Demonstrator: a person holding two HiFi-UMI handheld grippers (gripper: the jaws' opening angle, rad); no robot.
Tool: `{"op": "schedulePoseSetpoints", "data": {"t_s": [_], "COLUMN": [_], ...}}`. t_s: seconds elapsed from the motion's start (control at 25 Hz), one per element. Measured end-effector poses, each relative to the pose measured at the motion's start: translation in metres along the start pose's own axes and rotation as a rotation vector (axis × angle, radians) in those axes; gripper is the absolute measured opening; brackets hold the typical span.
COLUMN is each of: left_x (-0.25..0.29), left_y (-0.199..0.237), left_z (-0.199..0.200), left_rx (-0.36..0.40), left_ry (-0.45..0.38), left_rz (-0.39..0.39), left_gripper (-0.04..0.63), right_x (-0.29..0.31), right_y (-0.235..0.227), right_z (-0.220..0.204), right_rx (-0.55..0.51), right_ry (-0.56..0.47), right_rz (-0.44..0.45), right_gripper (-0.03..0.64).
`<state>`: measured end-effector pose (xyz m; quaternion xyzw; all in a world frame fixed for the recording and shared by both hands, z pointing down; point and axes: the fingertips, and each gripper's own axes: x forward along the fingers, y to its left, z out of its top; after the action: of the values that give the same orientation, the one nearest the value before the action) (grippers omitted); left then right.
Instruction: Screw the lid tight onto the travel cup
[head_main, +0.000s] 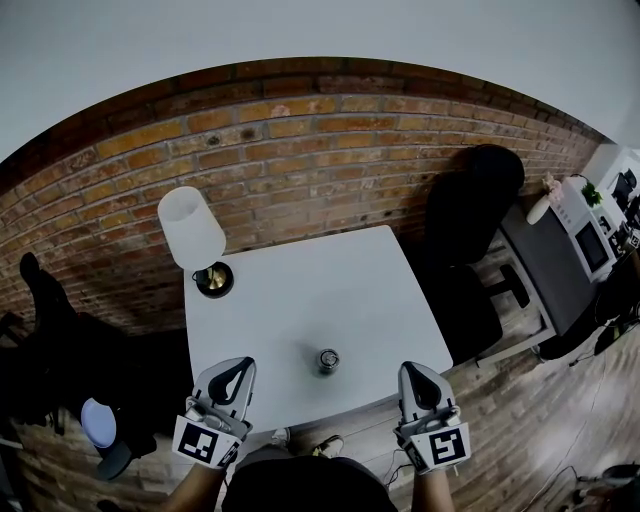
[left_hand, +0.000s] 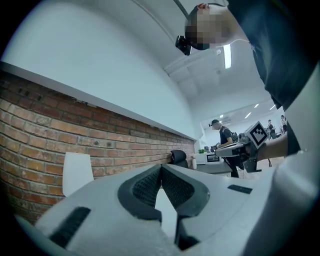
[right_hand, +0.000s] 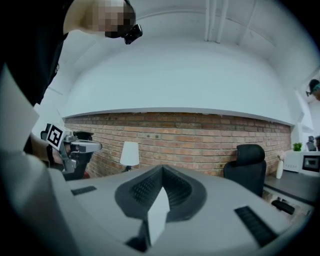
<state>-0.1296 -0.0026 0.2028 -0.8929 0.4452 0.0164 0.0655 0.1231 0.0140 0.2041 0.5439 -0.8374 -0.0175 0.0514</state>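
A small dark travel cup (head_main: 328, 361) with a metallic top stands upright on the white table (head_main: 310, 300), near its front edge. My left gripper (head_main: 236, 372) is held level at the table's front left, shut with nothing between its jaws. My right gripper (head_main: 414, 373) is held level at the front right, also shut and empty. The cup stands between the two grippers, apart from both. In the left gripper view the jaws (left_hand: 161, 172) meet at the tips and the cup is hidden. In the right gripper view the jaws (right_hand: 162, 172) are likewise closed.
A white-shaded lamp (head_main: 194, 232) on a dark round base stands at the table's back left corner. A brick wall (head_main: 300, 140) runs behind. A black office chair (head_main: 470, 215) stands to the right, beside a low cabinet (head_main: 548, 262). People stand in the far room (left_hand: 225, 135).
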Motion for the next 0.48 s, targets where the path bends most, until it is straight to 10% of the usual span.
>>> {"op": "schedulePoseSetpoints", "data": {"t_s": [0.48], "left_x": [0.0115], "left_y": [-0.0024], "left_z": [0.0068], "left_rx": [-0.012], "left_ry": [-0.007], "left_rz": [-0.042], "left_gripper": [0.025], "right_x": [0.0016], "right_y": [0.0061], "right_z": [-0.0030], "right_rx": [0.006], "right_ry": [0.024], "right_rz": [-0.004], "right_gripper": [0.014]}}
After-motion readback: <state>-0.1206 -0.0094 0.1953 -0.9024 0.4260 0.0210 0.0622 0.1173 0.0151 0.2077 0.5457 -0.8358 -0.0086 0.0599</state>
